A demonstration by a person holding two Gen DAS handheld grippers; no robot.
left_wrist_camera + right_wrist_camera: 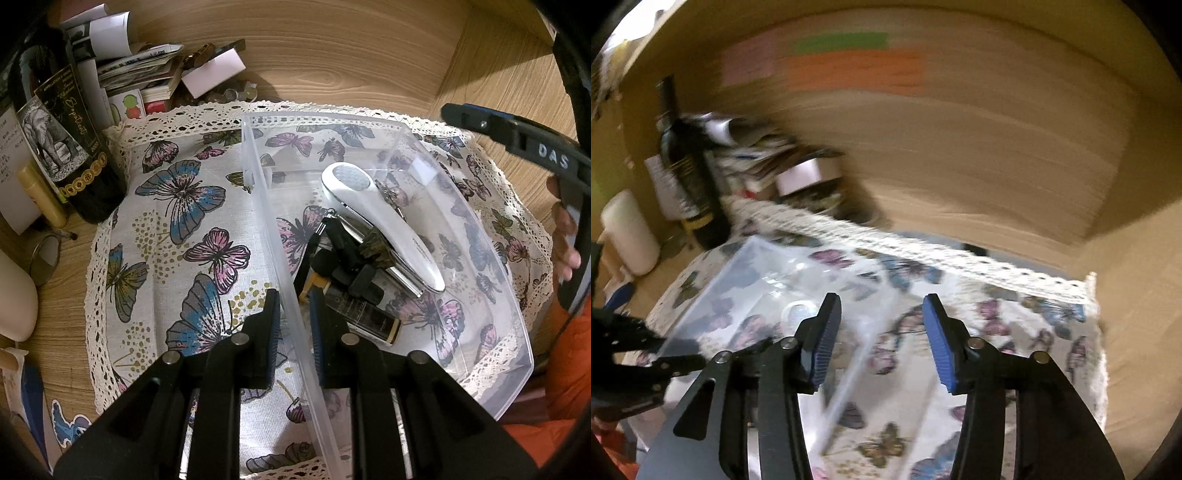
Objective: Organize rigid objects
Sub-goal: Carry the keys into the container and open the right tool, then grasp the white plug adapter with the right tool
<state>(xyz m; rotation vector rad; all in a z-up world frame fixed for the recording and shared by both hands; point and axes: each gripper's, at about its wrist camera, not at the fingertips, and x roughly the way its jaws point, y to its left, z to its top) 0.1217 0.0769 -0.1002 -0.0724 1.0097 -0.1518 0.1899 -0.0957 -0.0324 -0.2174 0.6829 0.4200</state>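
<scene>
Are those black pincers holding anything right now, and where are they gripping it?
The left gripper pinches the clear plastic bin by its near side wall. The right gripper is open, holding nothing.

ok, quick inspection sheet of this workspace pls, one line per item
Surface: wooden desk with a lace-edged butterfly cloth on it.
Job's things: clear plastic bin on the cloth, holding a white handheld device, black clips and a small dark bottle.
Clutter: wine bottle, paper stack, lip balm stick, small round mirror at back left.
Grippers: left tongs straddle the bin's near wall, whether clamped unclear; right tongs open and empty above the cloth, view motion-blurred.
Cables: nothing seen.
Surroundings: wooden back panel with coloured sticky notes; orange sleeve at right.
</scene>
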